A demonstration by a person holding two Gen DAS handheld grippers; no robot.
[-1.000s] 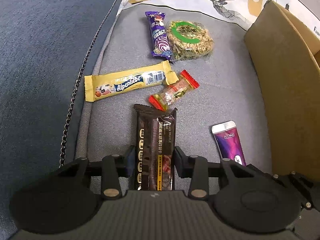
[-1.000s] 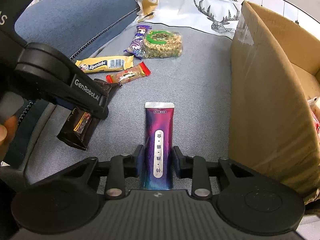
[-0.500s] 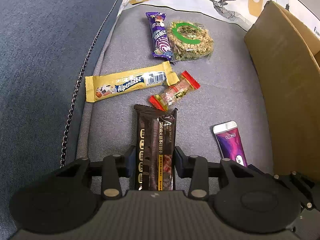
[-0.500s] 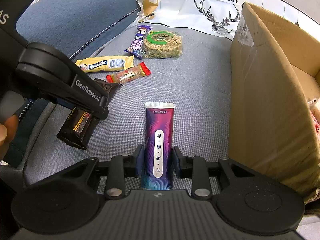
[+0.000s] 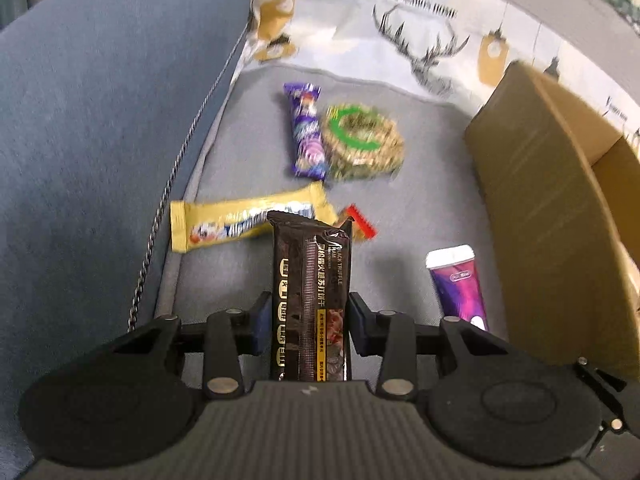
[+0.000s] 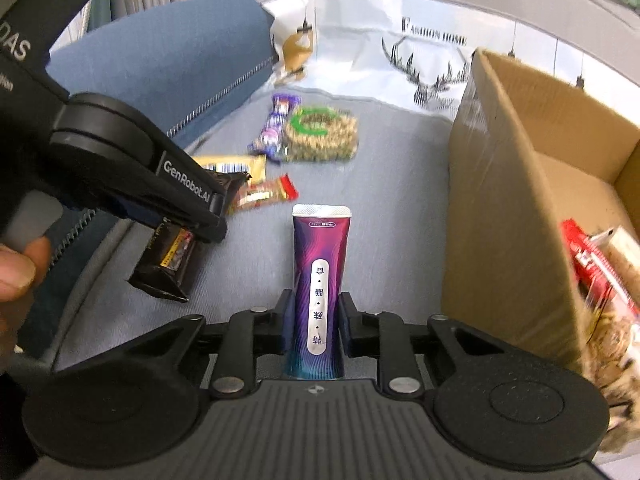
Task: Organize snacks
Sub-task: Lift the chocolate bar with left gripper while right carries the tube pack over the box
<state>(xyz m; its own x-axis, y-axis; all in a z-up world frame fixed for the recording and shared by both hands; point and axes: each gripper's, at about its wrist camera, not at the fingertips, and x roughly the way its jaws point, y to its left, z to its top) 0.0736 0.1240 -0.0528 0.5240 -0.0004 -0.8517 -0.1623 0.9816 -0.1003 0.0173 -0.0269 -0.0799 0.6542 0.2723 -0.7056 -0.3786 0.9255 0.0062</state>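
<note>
Left gripper (image 5: 310,322) is clamped on the dark brown truffle biscuit bar (image 5: 310,296), held above the grey sofa cushion (image 5: 420,200). Right gripper (image 6: 315,326) grips the purple gradient snack tube (image 6: 318,280), just left of the open cardboard box (image 6: 500,220), packets already inside.

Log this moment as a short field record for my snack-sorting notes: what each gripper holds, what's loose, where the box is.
left hand-held gripper: shut on black truffle bar
right hand-held gripper: shut on purple pouch
loose on cushion: yellow bar, red candy, purple wrapper, noodle pack
cardboard box: right side, open, snacks inside
</note>
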